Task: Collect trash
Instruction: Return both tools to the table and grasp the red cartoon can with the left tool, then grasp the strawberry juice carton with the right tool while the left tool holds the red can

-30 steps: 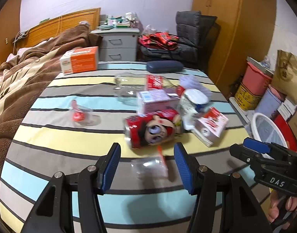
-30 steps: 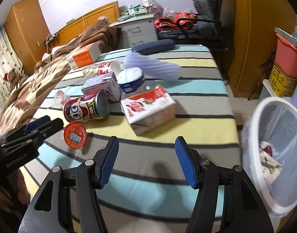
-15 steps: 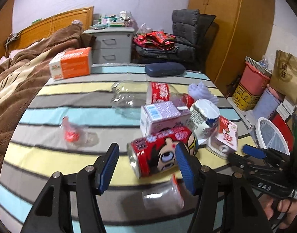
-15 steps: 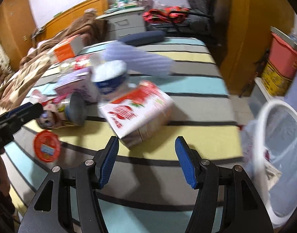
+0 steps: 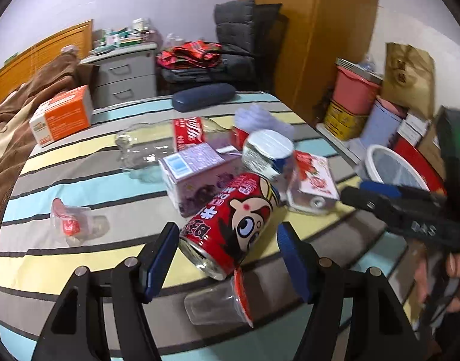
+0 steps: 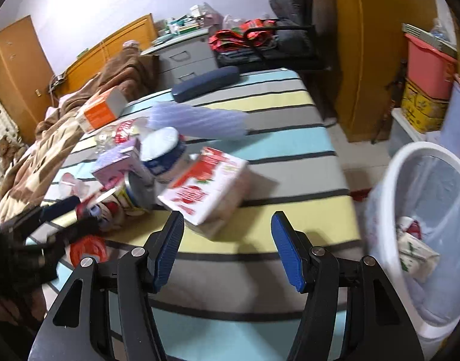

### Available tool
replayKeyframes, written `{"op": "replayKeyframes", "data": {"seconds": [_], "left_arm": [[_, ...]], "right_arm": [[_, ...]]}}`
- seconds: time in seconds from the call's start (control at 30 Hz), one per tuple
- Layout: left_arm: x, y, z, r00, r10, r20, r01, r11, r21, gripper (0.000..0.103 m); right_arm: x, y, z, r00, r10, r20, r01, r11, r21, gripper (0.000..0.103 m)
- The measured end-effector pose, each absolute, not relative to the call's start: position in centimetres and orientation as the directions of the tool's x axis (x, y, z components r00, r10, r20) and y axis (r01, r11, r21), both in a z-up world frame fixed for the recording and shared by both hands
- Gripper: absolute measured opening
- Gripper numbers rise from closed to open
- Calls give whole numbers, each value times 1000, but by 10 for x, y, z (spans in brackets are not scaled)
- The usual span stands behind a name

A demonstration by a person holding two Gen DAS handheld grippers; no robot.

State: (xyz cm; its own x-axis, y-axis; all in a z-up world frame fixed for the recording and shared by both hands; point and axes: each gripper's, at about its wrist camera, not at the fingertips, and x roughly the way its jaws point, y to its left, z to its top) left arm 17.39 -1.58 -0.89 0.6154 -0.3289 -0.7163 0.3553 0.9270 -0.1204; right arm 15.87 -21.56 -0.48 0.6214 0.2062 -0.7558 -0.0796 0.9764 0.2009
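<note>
Progress is early: white bin (image 6: 422, 210), to the right of the right gripper (image 6: 227, 249), holds only a piece or two of trash, and most of the litter is uncollected on the striped bed (image 5: 79, 165).

Left to collect, ahead of the left gripper (image 5: 227, 261): red cartoon can (image 5: 233, 225), purple carton (image 5: 197, 177), blue-and-white tub (image 5: 267, 153), strawberry carton (image 6: 209, 189), clear bottle (image 5: 157, 144), plus small jelly cups, one (image 5: 218, 300) just below the pads and one (image 5: 70, 222) off to its left.

Left gripper: jaws opening, wide apart. Can's near end sits between the blue fingertips (image 5: 160, 258); left pad looks just beside the rim, no clamp visible. My read: it's lining up to grab the can.

Right gripper: jaws apart, holding nothing. Strawberry carton lies just ahead of its tips, not touching. Likely next pick for that hand.
</note>
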Motion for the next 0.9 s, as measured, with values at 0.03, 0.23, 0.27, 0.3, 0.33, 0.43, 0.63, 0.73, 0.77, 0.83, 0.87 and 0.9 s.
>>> {"op": "replayKeyframes", "data": {"seconds": [0.03,0.23,0.27,0.3,0.33,0.43,0.63,0.73,0.77,0.83,0.87,0.9], "left_arm": [[175,-16,-9,613,-327,-719,358,926,-116,70],[193,-36,-14,604,-302,-738,430,902,-17,71],[194,-40,-16,604,-292,-742,445,896,10,71],[196,-45,-19,604,-276,-747,454,890,37,71],[197,-48,-21,602,-265,-753,455,889,50,71],[198,-44,-25,587,-264,-766,419,908,9,69],[191,-23,-23,605,-235,-761,294,954,-61,65],[188,-15,-23,617,-215,-757,243,967,-77,64],[188,-14,-24,620,-211,-756,232,969,-80,64],[187,-12,-25,622,-209,-755,219,972,-88,64],[187,-12,-25,622,-207,-755,216,972,-89,64],[187,-12,-26,622,-206,-756,215,973,-89,64]], "right_arm": [[160,-214,-3,625,208,-752,-82,976,202,62],[161,-226,-4,627,200,-753,-58,976,211,62],[161,-228,-4,626,197,-755,-53,976,210,62],[162,-228,-4,626,196,-755,-52,976,210,62],[163,-228,-3,627,194,-755,-51,977,209,62],[166,-227,-2,632,196,-750,-53,976,211,62],[177,-211,-6,633,206,-747,-61,974,217,64],[183,-201,-9,634,197,-748,-57,976,209,64],[185,-197,-10,632,192,-751,-53,977,205,65],[190,-190,-14,624,178,-761,-42,980,194,65],[191,-189,-15,624,173,-762,-36,981,193,67],[193,-188,-17,626,163,-763,-23,981,191,72]]}}
